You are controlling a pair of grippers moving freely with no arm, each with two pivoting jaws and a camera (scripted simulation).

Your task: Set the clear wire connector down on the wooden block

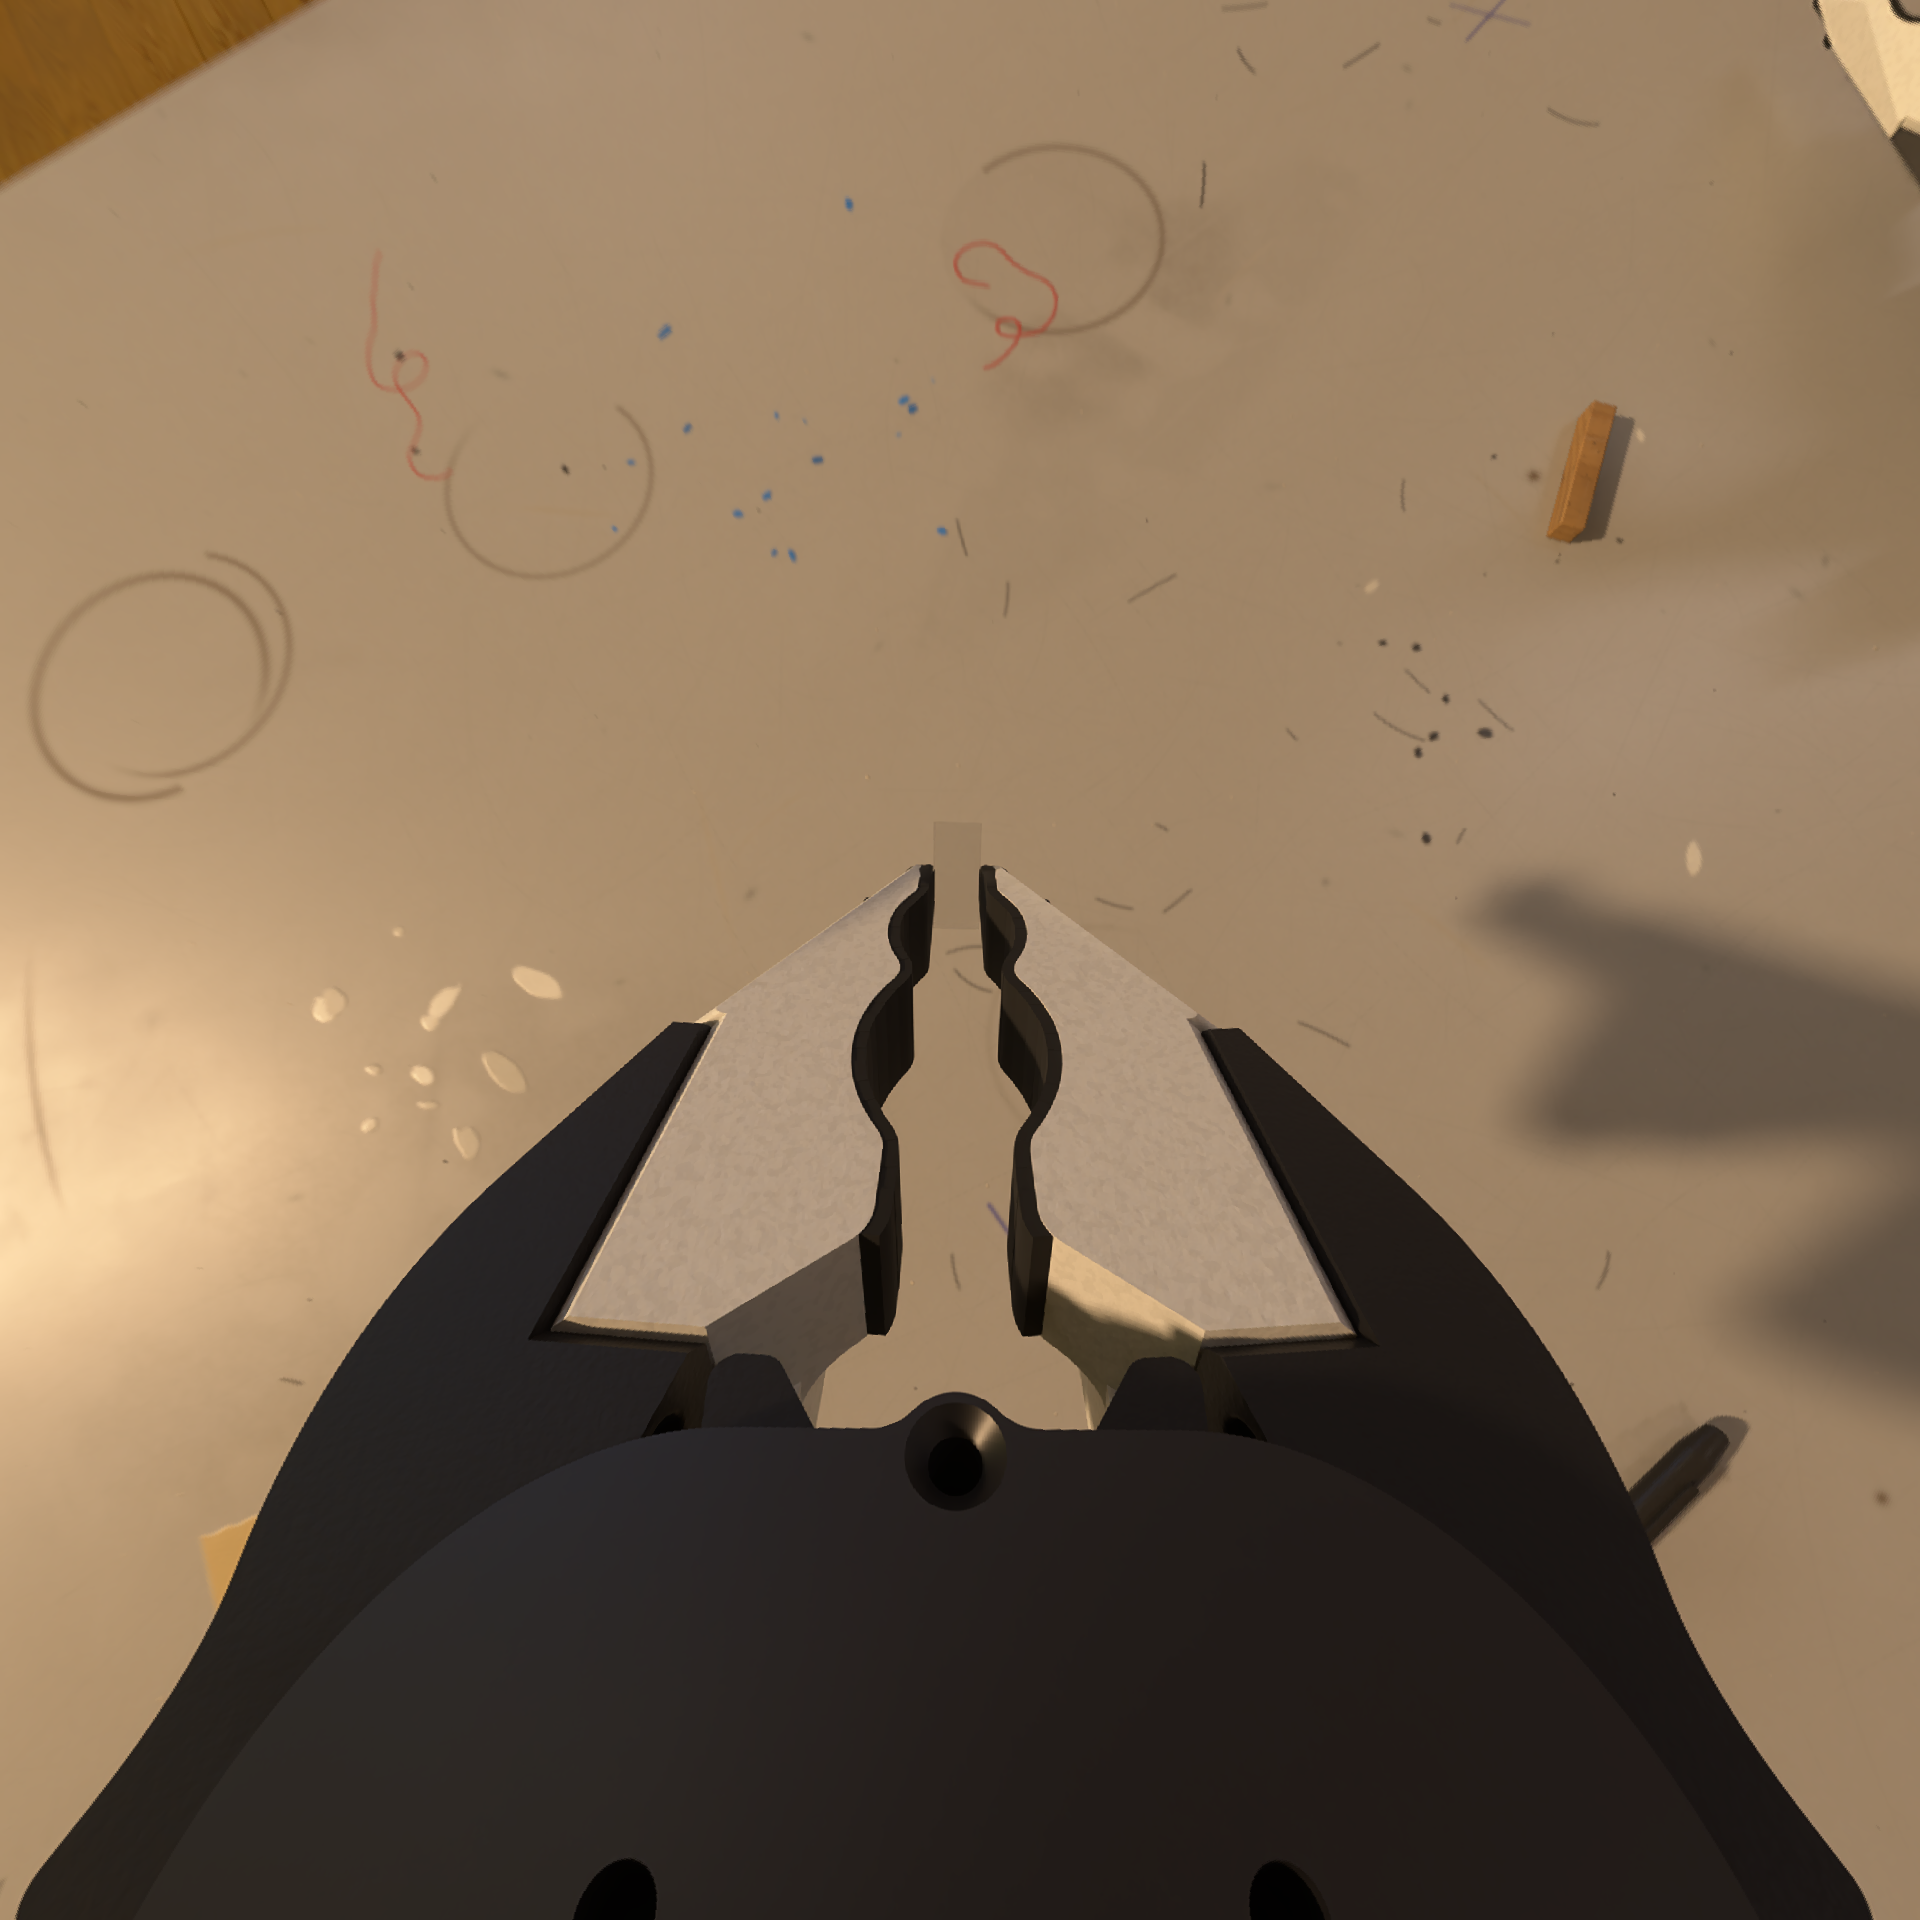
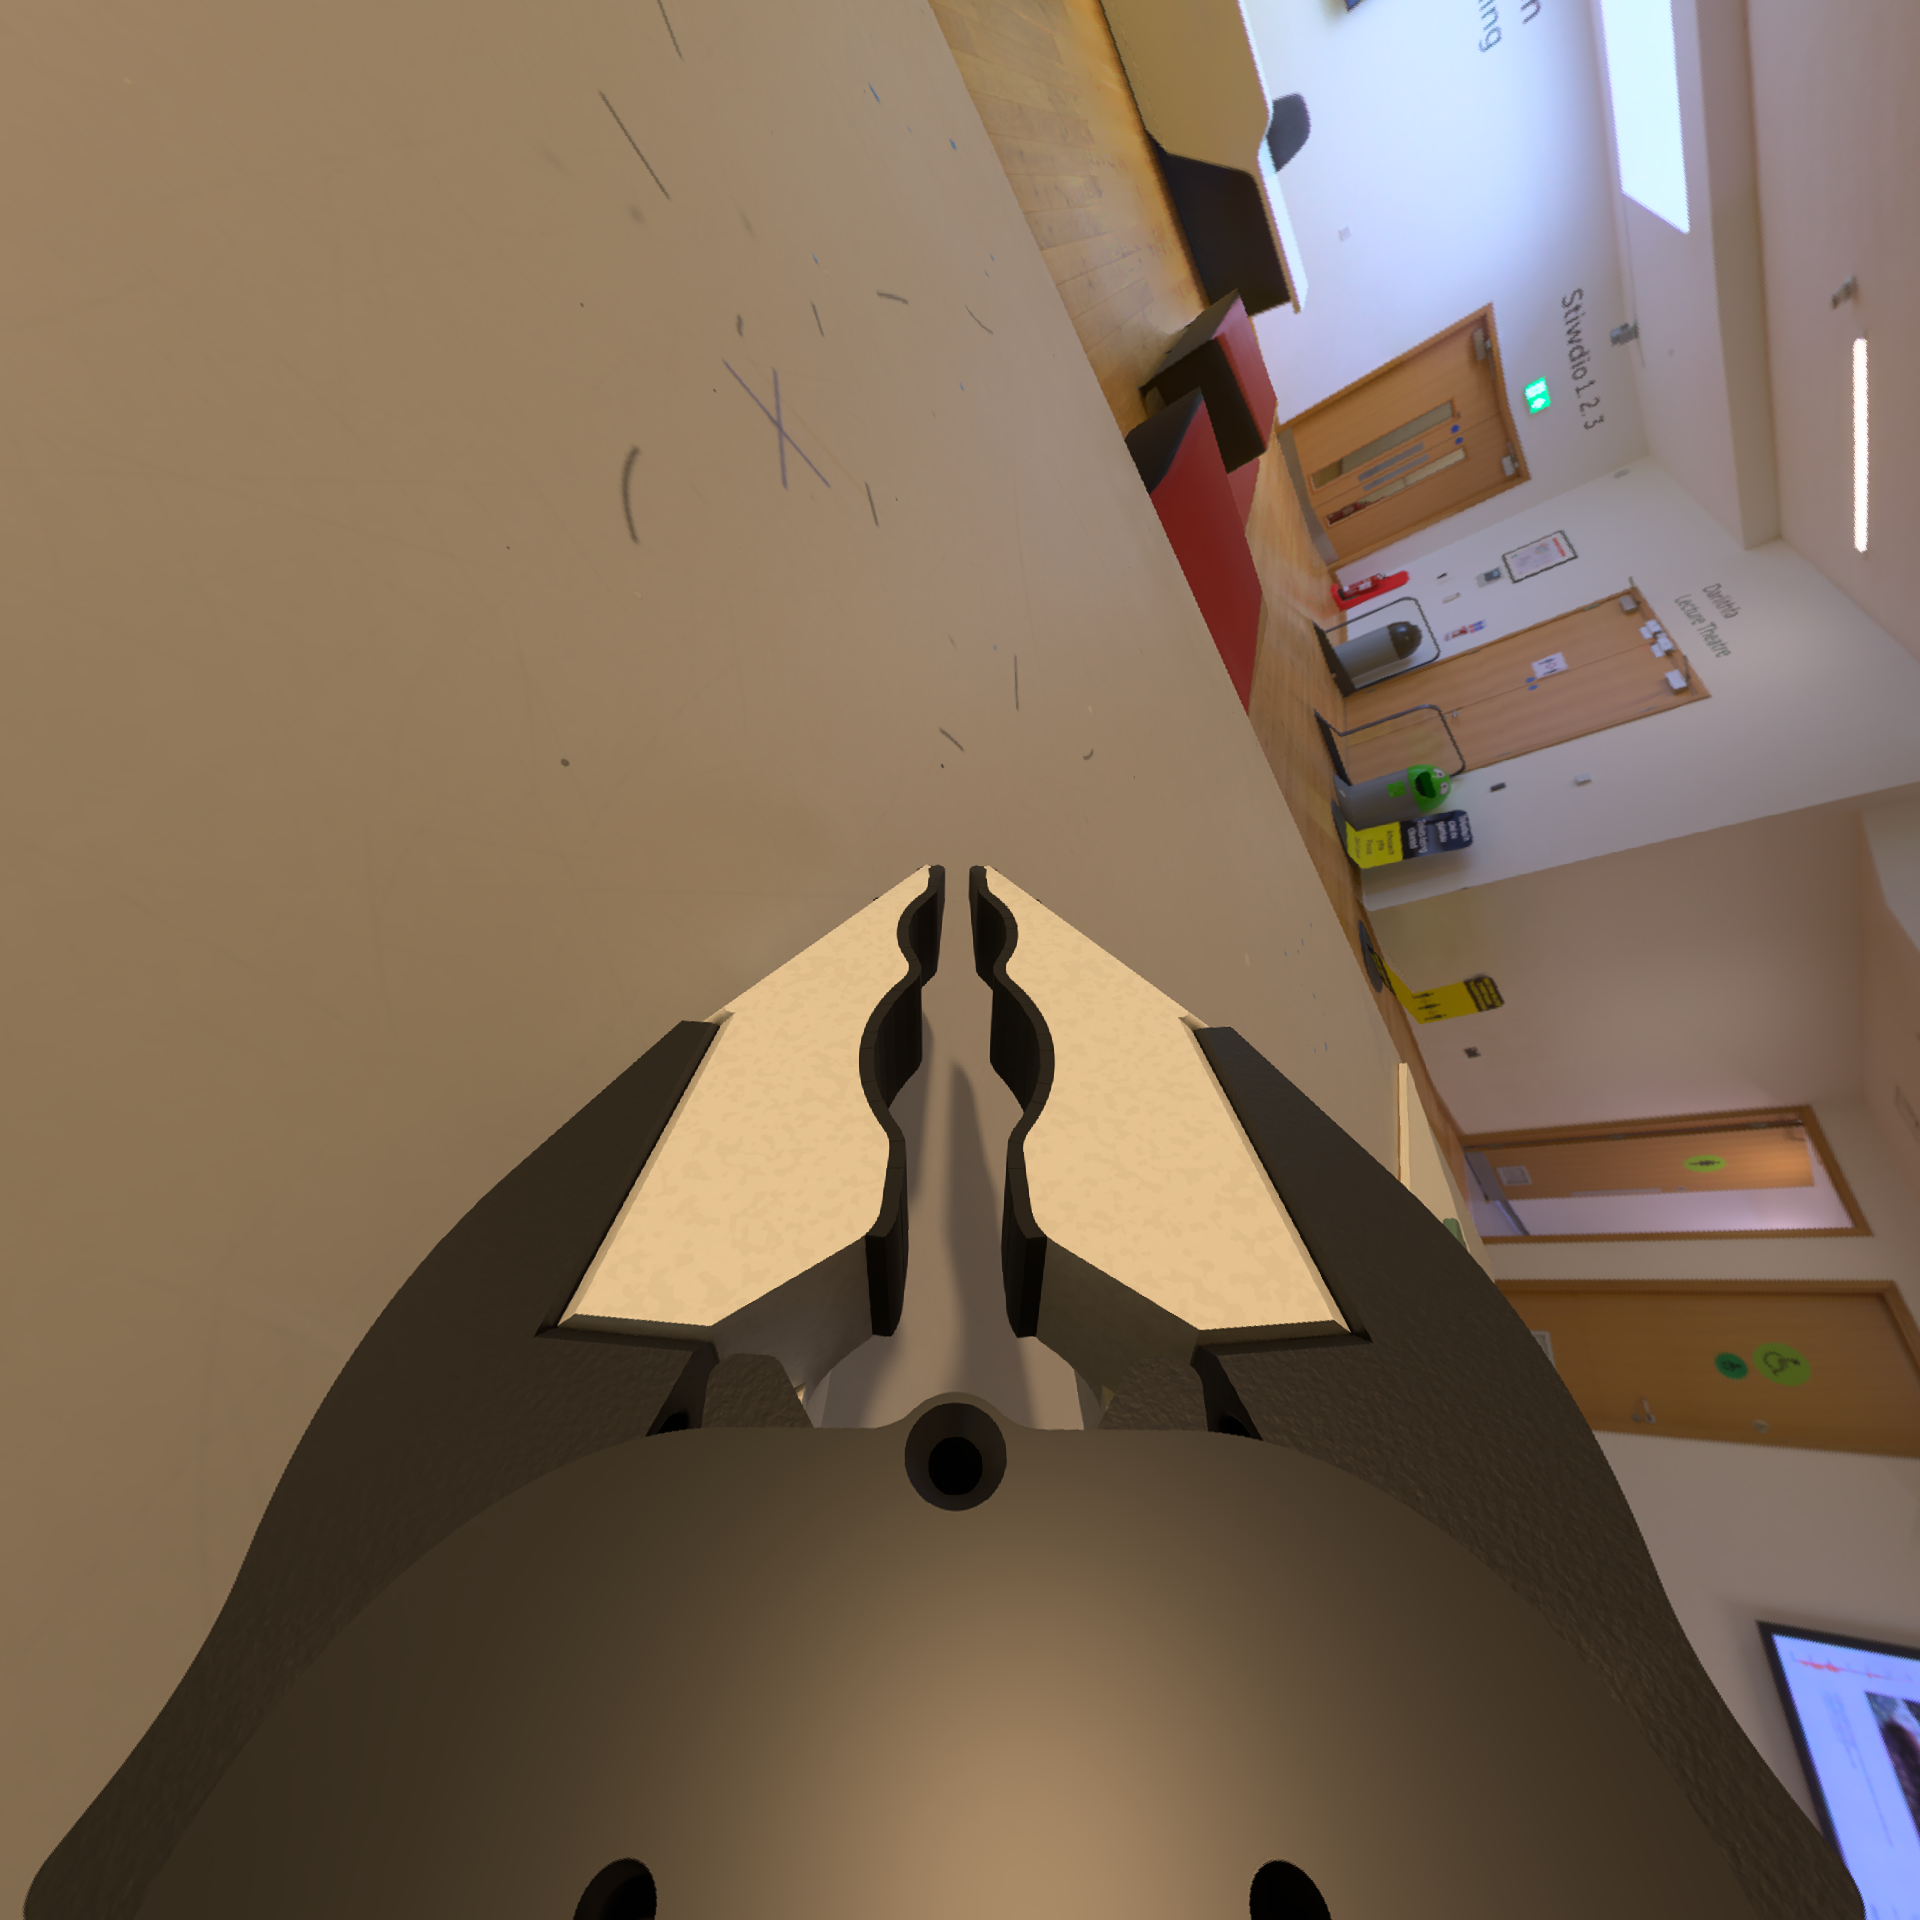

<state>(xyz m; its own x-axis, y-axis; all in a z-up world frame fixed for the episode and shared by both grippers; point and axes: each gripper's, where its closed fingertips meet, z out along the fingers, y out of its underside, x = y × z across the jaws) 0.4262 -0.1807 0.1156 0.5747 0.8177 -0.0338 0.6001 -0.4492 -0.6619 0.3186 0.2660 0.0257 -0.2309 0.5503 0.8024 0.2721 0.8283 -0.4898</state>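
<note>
In the left wrist view my left gripper (image 1: 956,871) is shut on the clear wire connector (image 1: 956,844), a faint see-through piece that sticks out just past the fingertips and hangs above the table. The wooden block (image 1: 1584,473), a small orange-brown bar, lies on the beige table (image 1: 727,675) far ahead and to the right of the gripper. In the right wrist view my right gripper (image 2: 956,871) is shut with nothing between its jaws, above a bare part of the table (image 2: 416,623). Neither the block nor the connector shows in that view.
A white object (image 1: 1870,73) sits at the far right corner of the left wrist view. A dark pen-like object (image 1: 1683,1470) lies near the gripper's right side. The table bears pen marks and ring stains. The table edge (image 2: 1226,623) runs diagonally in the right wrist view.
</note>
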